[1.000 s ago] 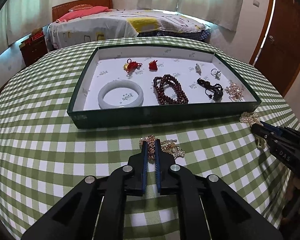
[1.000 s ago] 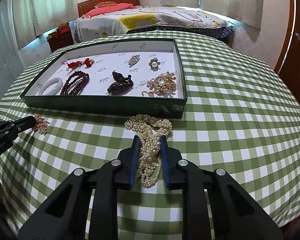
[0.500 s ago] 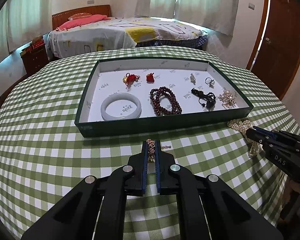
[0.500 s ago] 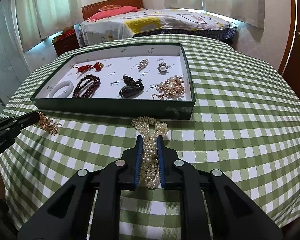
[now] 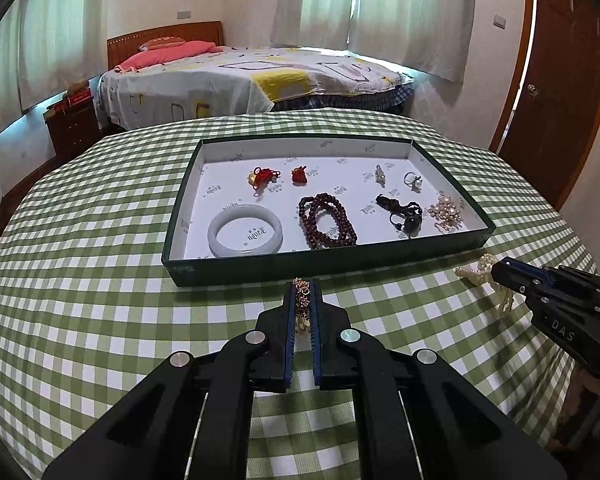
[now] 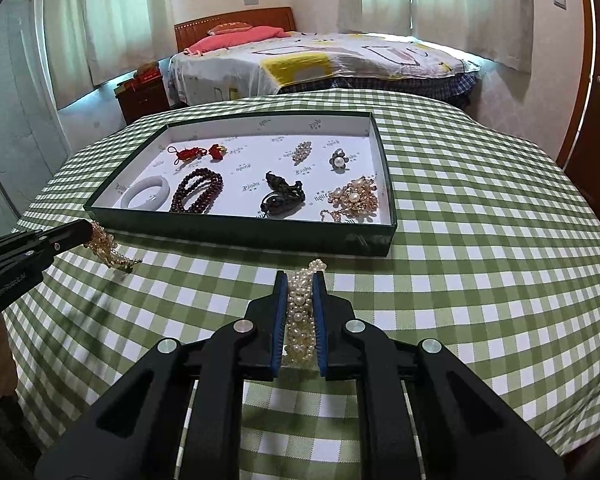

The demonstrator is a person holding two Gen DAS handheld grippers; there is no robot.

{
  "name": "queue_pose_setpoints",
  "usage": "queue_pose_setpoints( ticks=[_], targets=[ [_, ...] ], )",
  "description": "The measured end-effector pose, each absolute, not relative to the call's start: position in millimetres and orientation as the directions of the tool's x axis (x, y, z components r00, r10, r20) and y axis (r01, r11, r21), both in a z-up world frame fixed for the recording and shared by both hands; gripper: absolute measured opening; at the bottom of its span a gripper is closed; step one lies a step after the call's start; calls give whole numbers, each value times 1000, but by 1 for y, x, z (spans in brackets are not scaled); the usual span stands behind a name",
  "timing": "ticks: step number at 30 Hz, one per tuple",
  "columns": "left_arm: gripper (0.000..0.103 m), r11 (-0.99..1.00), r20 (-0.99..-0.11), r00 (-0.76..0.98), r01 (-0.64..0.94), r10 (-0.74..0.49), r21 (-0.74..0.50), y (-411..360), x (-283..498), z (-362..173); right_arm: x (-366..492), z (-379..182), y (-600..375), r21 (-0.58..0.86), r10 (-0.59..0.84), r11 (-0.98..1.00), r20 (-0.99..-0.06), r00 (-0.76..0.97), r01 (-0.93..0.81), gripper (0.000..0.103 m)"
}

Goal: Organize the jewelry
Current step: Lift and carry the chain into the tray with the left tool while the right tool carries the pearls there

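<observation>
A dark green tray (image 5: 320,262) with a white floor sits on the checked table and holds a white bangle (image 5: 245,235), a dark red bead string (image 5: 327,221), red knots, a black pendant, a ring and a pearl brooch. My left gripper (image 5: 301,286) is shut on a gold chain (image 5: 302,300), lifted in front of the tray's near wall. My right gripper (image 6: 300,278) is shut on a bundle of pearl strands (image 6: 300,312), also raised off the cloth. In the right wrist view the gold chain (image 6: 106,250) dangles from the left gripper (image 6: 88,231).
The round table wears a green-and-white checked cloth (image 6: 480,264) and drops away on all sides. A bed (image 5: 252,80) stands behind it, a wooden door (image 5: 560,80) at the right, a small cabinet (image 5: 74,128) at the left.
Both grippers rose and drew back from the tray. The gold chain and the pearl strands left the cloth with them. The right jaws closed tighter on the pearls.
</observation>
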State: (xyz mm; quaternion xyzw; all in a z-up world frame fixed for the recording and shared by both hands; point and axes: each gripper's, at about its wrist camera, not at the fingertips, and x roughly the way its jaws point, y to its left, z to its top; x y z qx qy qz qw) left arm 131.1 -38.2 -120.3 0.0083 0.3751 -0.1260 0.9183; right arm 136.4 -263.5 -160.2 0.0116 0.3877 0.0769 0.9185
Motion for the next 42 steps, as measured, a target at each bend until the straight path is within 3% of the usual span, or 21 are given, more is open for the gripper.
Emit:
queue_pose_setpoints(
  ticks=[7, 24, 42],
  targets=[
    [7, 969, -694, 685, 236, -222, -77, -38, 131, -122, 137, -169, -263, 93, 156, 987, -725, 671, -130, 13],
    [7, 969, -656, 719, 233, -230, -84, -36, 127, -100, 127, -123, -258, 110, 194, 981, -639, 744, -162, 13],
    [7, 961, -547, 793, 260, -270, -97, -42, 146, -46, 150, -66, -241, 114, 259, 965, -527, 809, -235, 13]
  ],
)
